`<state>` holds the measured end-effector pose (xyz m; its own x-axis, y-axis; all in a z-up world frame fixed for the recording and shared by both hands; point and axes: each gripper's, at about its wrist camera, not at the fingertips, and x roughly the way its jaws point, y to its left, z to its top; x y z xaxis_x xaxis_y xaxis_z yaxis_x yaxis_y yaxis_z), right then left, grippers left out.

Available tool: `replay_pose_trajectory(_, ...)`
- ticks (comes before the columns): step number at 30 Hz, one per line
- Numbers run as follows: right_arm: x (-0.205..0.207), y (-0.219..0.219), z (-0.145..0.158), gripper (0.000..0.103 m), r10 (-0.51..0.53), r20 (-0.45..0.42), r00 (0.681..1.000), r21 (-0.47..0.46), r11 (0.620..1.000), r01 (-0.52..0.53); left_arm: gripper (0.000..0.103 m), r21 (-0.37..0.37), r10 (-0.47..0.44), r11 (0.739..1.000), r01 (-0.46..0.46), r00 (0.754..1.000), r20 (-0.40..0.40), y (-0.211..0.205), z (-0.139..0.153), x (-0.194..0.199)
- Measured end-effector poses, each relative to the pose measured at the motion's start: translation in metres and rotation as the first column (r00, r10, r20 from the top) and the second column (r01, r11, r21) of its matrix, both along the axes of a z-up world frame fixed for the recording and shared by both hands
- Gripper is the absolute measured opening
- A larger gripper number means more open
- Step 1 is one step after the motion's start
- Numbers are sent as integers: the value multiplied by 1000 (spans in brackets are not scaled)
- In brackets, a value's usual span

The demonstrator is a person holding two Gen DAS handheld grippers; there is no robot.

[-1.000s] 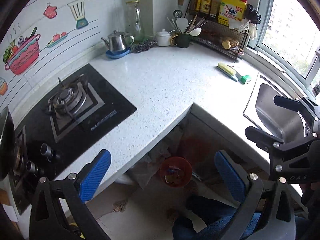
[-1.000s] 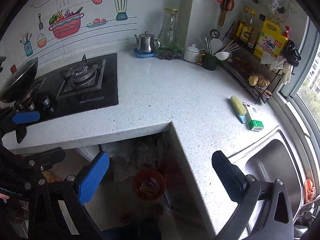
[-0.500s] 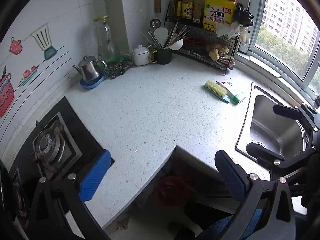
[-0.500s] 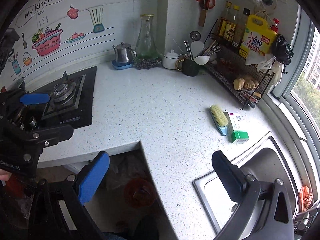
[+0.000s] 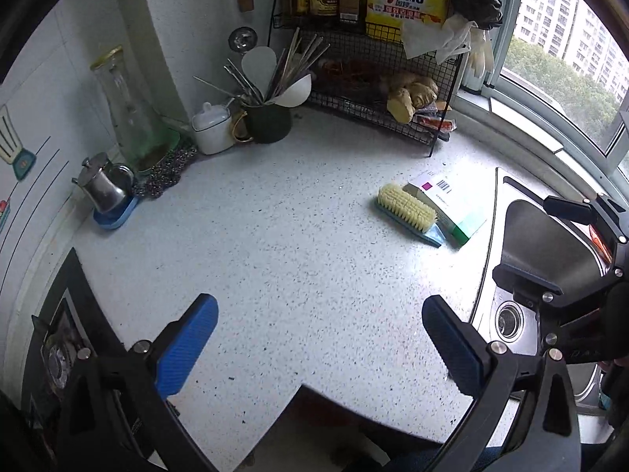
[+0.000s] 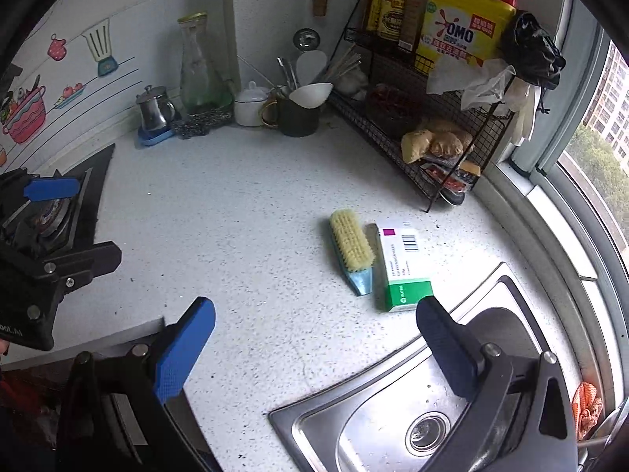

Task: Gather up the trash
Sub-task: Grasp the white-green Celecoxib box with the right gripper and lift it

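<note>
— White-and-green carton (image 6: 401, 265) flat on speckled worktop (image 6: 251, 216), touching scrub brush (image 6: 351, 249), just beside sink (image 6: 393, 413). Likely the trash. Step?

— Approach, judging so. Right gripper (image 6: 314, 348) wide apart, holding nothing, near carton. Left gripper (image 5: 320, 346) likewise wide, empty.

— Next?

— Probably straddle carton, close. Brush pressed against one long side; sink rim crowding other. Wire rack (image 6: 416, 118) well behind.

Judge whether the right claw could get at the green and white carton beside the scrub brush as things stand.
Probably yes. The right claw is open and empty, and the carton lies flat just ahead of it. Only the brush alongside crowds one side.
</note>
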<state>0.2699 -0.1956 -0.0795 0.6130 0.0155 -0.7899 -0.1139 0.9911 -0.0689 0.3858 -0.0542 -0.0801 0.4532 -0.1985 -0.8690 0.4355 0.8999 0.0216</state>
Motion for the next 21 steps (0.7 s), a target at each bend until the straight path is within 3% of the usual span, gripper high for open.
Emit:
replay_pose_trajectory(6, 33, -46, -13, 102, -44, -55, 997, -5, 999, 44, 103, -4, -7, 1000, 7, 998, -61, -40, -22, 33)
replay_pose_trajectory(14, 75, -88, -55, 102, -76, -169, 983, -58, 996, 67, 103, -24, 63, 997, -68, 980, -191, -66, -57, 71)
replay_pose_trajectory(21, 97, -92, -85, 102, -39, -257, 966, -32, 999, 31, 103, 19, 107, 994, -106, 959, -263, -78, -86, 86)
